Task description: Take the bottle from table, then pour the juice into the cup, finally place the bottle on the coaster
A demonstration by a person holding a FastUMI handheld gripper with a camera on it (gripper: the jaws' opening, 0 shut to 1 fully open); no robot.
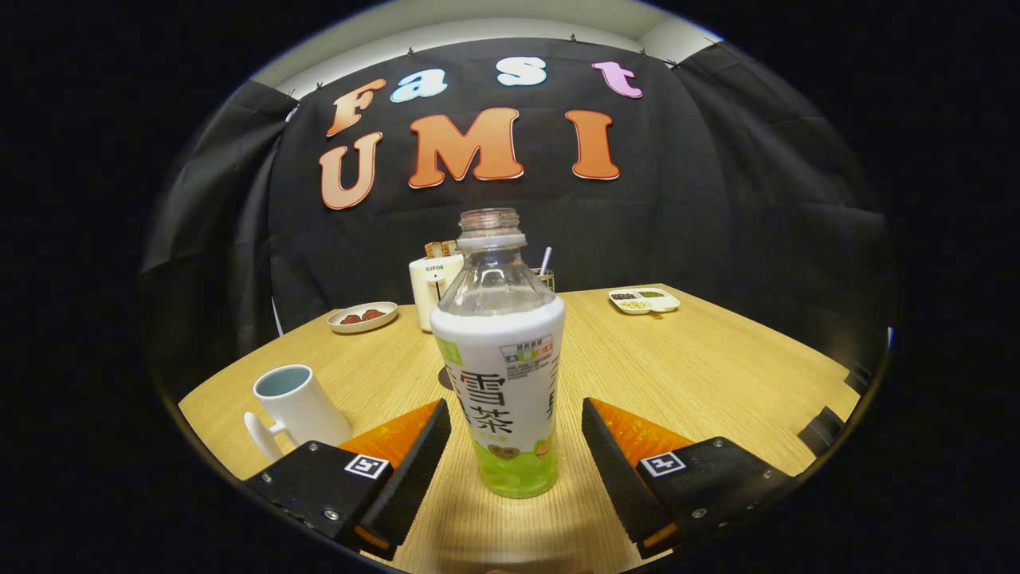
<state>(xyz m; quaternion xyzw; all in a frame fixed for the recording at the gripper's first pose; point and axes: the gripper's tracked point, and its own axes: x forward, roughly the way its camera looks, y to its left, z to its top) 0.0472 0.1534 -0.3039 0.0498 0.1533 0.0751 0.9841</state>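
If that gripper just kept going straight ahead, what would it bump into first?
Most likely the bottle. It stands upright on the table between the open fingers of the gripper, with a gap on each side, so it would probably slide deeper between them.

small plate (362,316) | white appliance (431,288) | divided dish (645,300) | wooden table (717,367)

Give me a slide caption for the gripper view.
Open tongs straddle the uncapped bottle on the wooden table, white mug beside them.

bottle (500,375) between fingers (414,470) (cup (296,408) left)
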